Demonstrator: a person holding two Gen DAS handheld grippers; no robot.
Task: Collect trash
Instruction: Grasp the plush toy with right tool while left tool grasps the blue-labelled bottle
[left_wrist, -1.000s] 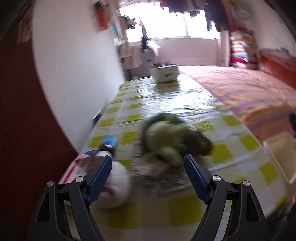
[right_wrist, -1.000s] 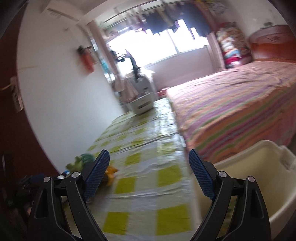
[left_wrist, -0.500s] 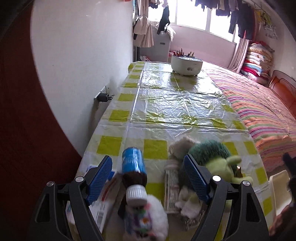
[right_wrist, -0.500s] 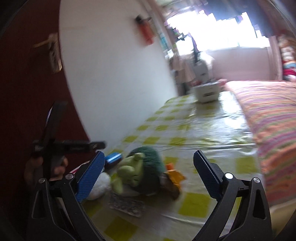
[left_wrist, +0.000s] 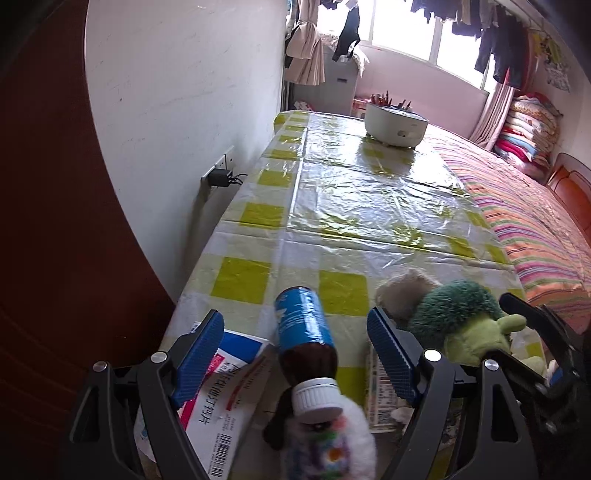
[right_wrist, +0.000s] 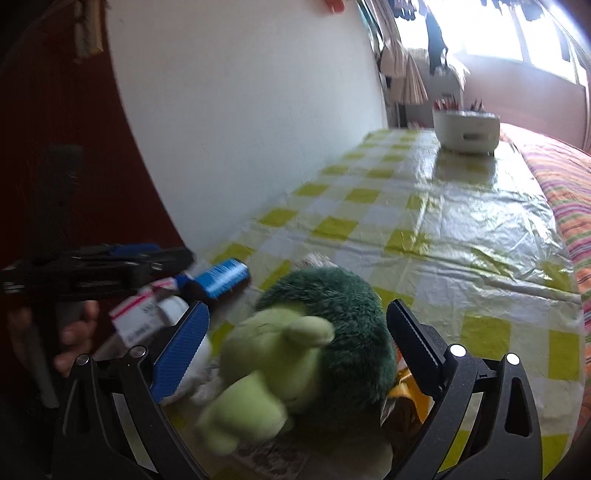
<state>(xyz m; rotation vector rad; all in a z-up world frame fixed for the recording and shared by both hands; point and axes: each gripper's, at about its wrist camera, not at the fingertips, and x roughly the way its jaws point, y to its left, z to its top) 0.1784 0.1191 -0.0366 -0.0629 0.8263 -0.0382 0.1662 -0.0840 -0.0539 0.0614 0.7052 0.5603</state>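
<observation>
My left gripper is open around a brown bottle with a blue label and white cap, lying on the checked table; the fingers stand apart from it. A white and red medicine box lies under the left finger. A printed wrapper lies by the right finger. My right gripper is open around a green plush toy, which also shows in the left wrist view. An orange wrapper peeks out beside the toy. The bottle and box also show in the right wrist view.
A white fluffy toy lies at the near table edge. A white pot stands at the far end. A wall with a socket runs along the left; a striped bed lies to the right.
Both grippers have moved in closer to the pile at the near end of the table. The right gripper now frames the green plush toy, the left frames the bottle.
</observation>
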